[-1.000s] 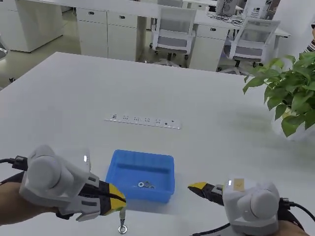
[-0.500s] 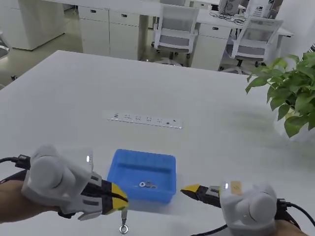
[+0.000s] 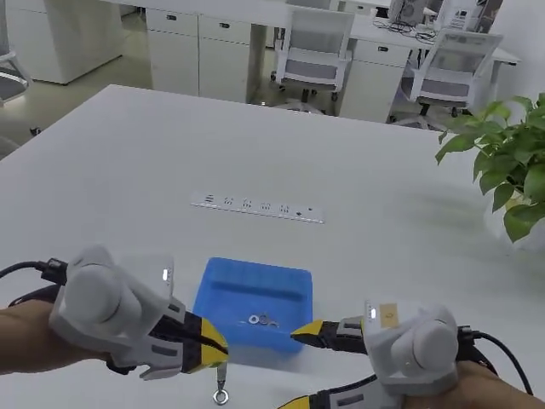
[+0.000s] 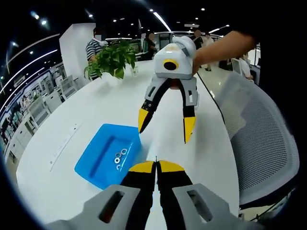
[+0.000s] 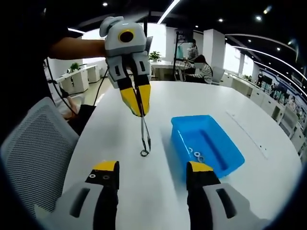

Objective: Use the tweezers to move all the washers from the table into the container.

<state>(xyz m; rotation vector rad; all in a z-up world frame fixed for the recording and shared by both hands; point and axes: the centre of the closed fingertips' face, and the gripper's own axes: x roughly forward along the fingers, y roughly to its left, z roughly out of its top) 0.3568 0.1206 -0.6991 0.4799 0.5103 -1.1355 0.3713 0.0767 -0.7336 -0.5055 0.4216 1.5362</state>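
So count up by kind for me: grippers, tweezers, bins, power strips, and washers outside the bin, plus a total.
Grippers: 2, left gripper and right gripper
Tweezers: 1
Blue container: 1
Power strip: 1
Washers outside it: 1, the washer at the tweezers' tip
Total: 6

Open-plan office, indicated by rows of white desks [image 3: 375, 27], drawer cabinets [image 3: 174, 51], mesh swivel chairs [image 3: 311, 47], ceiling strip lights [image 4: 162, 20], potted plant [image 3: 507, 170], socket strip [image 3: 258, 207] set into the bench [image 3: 128, 153].

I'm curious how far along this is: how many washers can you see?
3. Two washers lie together in the blue container; a third washer is at the tip of the tweezers held in the left gripper, outside it. The cluster may hide more.
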